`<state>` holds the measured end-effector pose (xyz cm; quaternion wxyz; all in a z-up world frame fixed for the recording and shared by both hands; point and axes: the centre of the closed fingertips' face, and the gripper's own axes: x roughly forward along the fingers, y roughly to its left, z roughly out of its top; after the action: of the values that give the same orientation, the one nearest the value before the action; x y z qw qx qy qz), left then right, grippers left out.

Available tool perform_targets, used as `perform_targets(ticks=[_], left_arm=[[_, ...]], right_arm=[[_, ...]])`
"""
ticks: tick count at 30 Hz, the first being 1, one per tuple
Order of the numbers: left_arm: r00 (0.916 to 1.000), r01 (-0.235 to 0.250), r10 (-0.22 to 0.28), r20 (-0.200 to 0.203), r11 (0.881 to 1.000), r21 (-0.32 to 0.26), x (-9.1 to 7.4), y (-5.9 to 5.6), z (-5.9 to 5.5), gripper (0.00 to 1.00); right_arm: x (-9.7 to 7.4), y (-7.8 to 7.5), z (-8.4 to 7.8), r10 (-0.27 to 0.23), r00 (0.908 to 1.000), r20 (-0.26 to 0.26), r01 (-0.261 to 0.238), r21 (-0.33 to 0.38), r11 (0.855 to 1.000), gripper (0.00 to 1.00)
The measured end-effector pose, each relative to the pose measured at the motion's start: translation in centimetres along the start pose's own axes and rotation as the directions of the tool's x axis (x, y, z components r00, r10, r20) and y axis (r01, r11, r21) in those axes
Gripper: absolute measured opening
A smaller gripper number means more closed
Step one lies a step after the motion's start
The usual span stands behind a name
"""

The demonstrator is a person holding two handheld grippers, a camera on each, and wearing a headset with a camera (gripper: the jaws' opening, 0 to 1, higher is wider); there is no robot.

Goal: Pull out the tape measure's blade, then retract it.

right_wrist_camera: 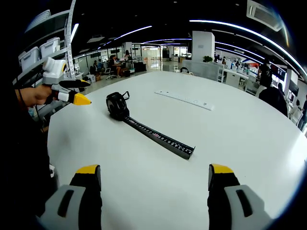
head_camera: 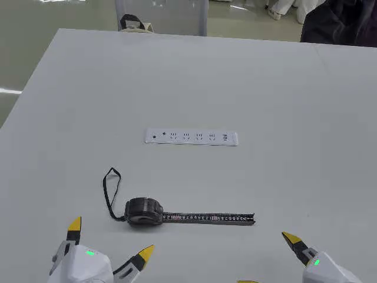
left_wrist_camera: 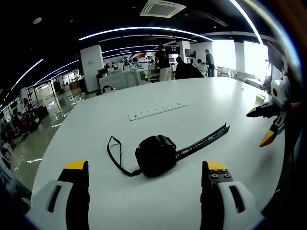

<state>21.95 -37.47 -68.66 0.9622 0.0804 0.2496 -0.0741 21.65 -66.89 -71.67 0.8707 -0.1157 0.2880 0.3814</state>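
Observation:
A black tape measure [head_camera: 143, 211] lies on the white table [head_camera: 247, 82], its dark blade [head_camera: 209, 218] drawn out to the right and lying flat. A black wrist strap [head_camera: 109, 191] loops off its left side. My left gripper [head_camera: 109, 242] hovers open just in front of the case [left_wrist_camera: 156, 154], holding nothing. My right gripper [head_camera: 268, 262] is open near the front edge, a little short of the blade's tip [right_wrist_camera: 186, 151]. In the right gripper view the case [right_wrist_camera: 116, 105] lies farther off, beside the left gripper [right_wrist_camera: 72, 91].
A white power strip [head_camera: 191, 137] lies flat across the middle of the table, beyond the tape measure. A chair [head_camera: 162, 15] stands at the far edge. People sit at desks farther back in the office [left_wrist_camera: 184, 64].

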Motion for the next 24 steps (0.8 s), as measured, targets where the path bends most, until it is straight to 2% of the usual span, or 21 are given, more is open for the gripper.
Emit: perform_targets(ticks=[3,8,13,17,21,22,24], left_arm=[[1.0000,-0.008,0.008,-0.003,1.000,-0.017,0.5,-0.6,0.0,0.96],[0.9992,-0.025,0.027,0.030,0.998,-0.062,1.3,-1.4,0.8,0.96],[0.9991,-0.037,0.038,0.017,0.996,-0.086,2.6,-2.3,0.7,0.94],[0.9973,-0.066,0.069,0.025,0.994,-0.092,3.4,-2.6,0.7,0.93],[0.9980,-0.063,0.064,0.001,0.990,-0.129,4.1,-2.9,0.2,0.89],[0.9973,-0.072,0.073,-0.002,0.989,-0.129,4.3,-2.9,0.1,0.88],[0.9963,-0.085,0.085,-0.007,0.986,-0.144,4.5,-2.7,-0.1,0.88]], right_arm=[[0.2,-0.2,-0.1,-0.001,1.0000,0.000,0.001,0.007,1.000,0.94],[0.5,-0.4,-0.2,0.008,0.9999,0.009,-0.008,-0.005,1.000,0.92],[1.0,-0.6,-0.2,0.049,0.9986,0.018,-0.048,-0.058,0.997,0.88],[1.3,-0.9,-0.3,0.095,0.9953,0.018,-0.093,-0.117,0.989,0.81],[1.7,-1.3,-0.5,0.138,0.9905,-0.001,-0.136,-0.153,0.979,0.77],[1.9,-1.4,-0.5,0.151,0.9886,-0.001,-0.148,-0.187,0.971,0.76],[2.1,-1.7,-0.6,0.160,0.9870,-0.013,-0.159,-0.206,0.965,0.74]])
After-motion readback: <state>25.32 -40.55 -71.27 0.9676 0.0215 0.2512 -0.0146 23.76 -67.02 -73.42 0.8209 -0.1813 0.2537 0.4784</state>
